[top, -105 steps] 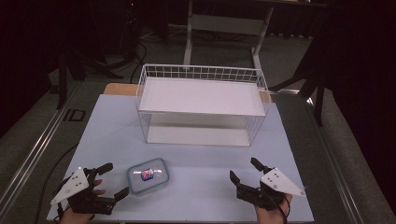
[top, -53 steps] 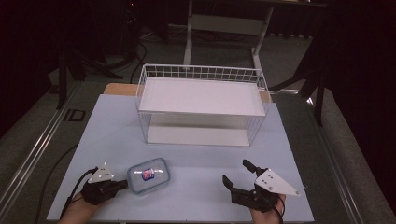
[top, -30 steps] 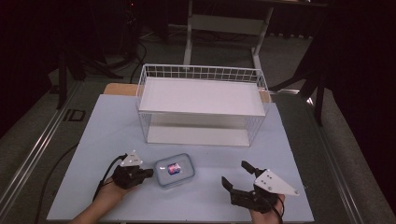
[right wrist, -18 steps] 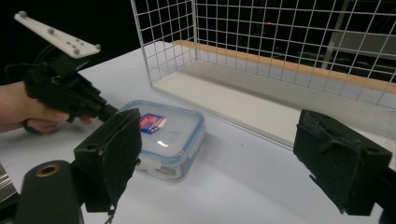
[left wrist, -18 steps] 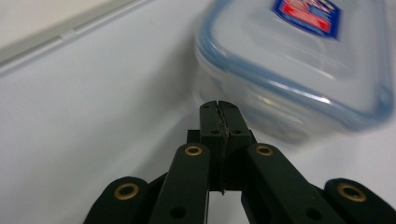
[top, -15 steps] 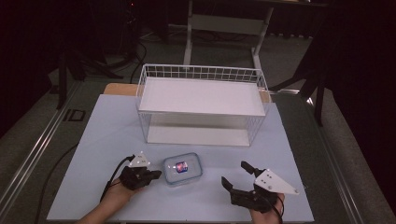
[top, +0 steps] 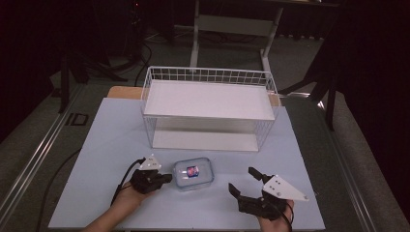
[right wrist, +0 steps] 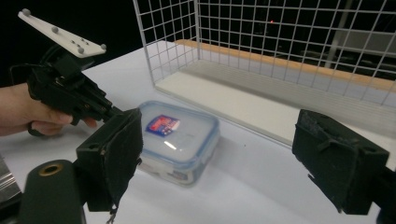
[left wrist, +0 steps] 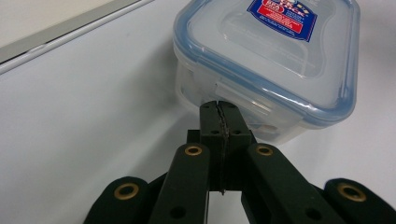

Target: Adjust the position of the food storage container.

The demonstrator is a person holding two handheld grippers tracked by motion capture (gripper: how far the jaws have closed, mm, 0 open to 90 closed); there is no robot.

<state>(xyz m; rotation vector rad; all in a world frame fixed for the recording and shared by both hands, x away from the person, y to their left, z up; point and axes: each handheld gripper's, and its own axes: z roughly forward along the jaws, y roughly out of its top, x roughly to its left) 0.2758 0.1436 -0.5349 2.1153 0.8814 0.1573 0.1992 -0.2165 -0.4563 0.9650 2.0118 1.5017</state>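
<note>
A small clear plastic food box [top: 193, 172] lies flat on the pale desk [top: 106, 130], near the front edge and about midway along it. Its see-through lid has a blue rim, rounded corners and a red and blue sticker on top. The left gripper [top: 167, 177] has its jaws clenched together with nothing between them, tips touching the box's side. The right gripper [top: 243, 182] stands wide apart, holding nothing, just beside the box. A white wire basket [top: 209, 108] stands toward the back edge.
</note>
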